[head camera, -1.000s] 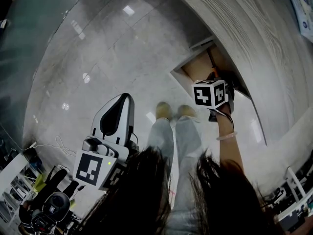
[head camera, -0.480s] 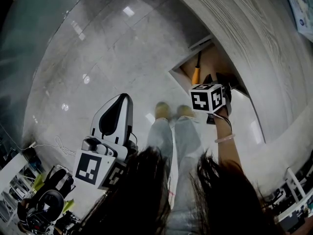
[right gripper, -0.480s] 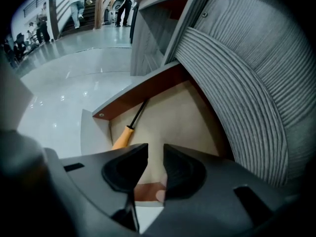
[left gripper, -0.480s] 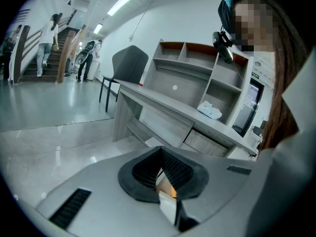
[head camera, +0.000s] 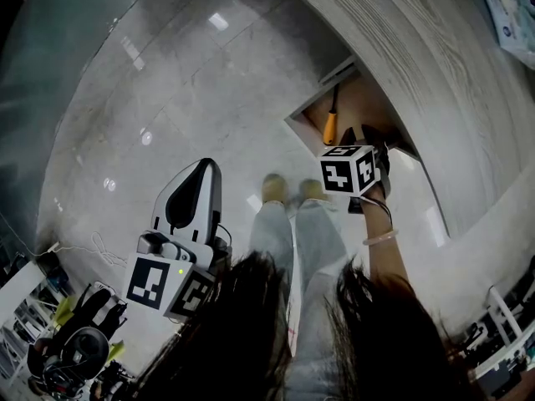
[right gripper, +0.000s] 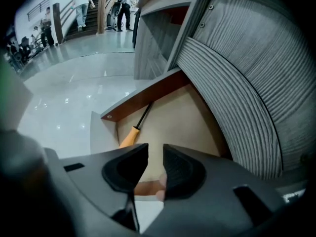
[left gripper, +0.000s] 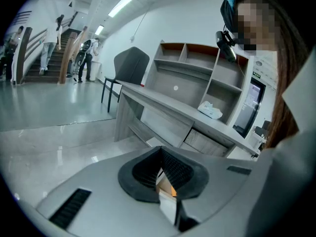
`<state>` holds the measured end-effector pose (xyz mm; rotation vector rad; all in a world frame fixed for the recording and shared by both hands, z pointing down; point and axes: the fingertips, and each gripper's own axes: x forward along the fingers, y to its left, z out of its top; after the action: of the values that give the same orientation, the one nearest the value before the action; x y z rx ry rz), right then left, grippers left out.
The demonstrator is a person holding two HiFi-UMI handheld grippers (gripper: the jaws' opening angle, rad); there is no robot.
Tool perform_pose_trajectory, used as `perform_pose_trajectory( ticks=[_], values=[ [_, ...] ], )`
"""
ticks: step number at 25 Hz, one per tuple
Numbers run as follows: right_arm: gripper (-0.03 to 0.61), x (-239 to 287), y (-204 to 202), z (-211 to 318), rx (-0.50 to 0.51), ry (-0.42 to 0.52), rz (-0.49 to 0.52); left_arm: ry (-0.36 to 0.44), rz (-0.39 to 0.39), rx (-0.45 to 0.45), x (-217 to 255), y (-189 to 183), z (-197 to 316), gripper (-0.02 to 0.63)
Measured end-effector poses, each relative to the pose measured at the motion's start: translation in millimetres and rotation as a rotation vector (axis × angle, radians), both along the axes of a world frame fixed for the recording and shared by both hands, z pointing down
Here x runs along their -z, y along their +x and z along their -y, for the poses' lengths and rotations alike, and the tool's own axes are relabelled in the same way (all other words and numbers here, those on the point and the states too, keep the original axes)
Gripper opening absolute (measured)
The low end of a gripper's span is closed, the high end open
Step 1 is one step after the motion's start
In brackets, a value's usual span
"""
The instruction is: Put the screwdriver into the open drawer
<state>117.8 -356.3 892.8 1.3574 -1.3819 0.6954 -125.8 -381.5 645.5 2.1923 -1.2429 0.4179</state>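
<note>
The glossy floor (head camera: 167,98) filled most of my head view, with the grey counter (head camera: 435,73) curving past at 2 o'clock and its open drawer (right gripper: 182,117) at 1 o'clock. My right gripper (right gripper: 155,164) hovered over the drawer, jaws a narrow slit apart, empty. My left gripper (left gripper: 160,169) hung at 7 o'clock, jaws closed on nothing. The screwdriver (right gripper: 137,126) lay inside the drawer, at 11 o'clock from my right jaws.

No legible text, no readable labels, numbers or signs
</note>
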Motion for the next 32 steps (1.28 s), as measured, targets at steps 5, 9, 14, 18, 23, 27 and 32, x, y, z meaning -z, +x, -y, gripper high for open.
perform_pose_trajectory(
  ticks=[5, 9, 14, 18, 23, 27, 32],
  values=[
    [0.106, 5, -5, -5, 0.013, 0.006, 0.011, 0.010, 0.004, 0.009, 6, 0, -4, 0.016],
    [0.101, 6, -5, -7, 0.020, 0.008, 0.019, 0.006, 0.010, 0.029, 4, -1, -7, 0.016],
    [0.091, 15, -4, -16, 0.055, 0.022, 0.009, 0.021, 0.023, 0.041, 9, 0, -16, 0.015],
    [0.089, 21, -5, -22, 0.076, 0.026, 0.022, 0.034, 0.019, 0.069, 16, 2, -17, 0.016],
    [0.084, 32, -7, -28, 0.097, 0.037, 0.035, 0.040, 0.017, 0.087, 25, 9, -23, 0.016],
    [0.083, 41, -8, -31, 0.111, 0.042, 0.046, 0.037, 0.015, 0.097, 31, 12, -30, 0.016],
    [0.081, 55, -13, -33, 0.125, 0.048, 0.061, 0.029, 0.029, 0.119, 38, 10, -35, 0.016]
  ],
)
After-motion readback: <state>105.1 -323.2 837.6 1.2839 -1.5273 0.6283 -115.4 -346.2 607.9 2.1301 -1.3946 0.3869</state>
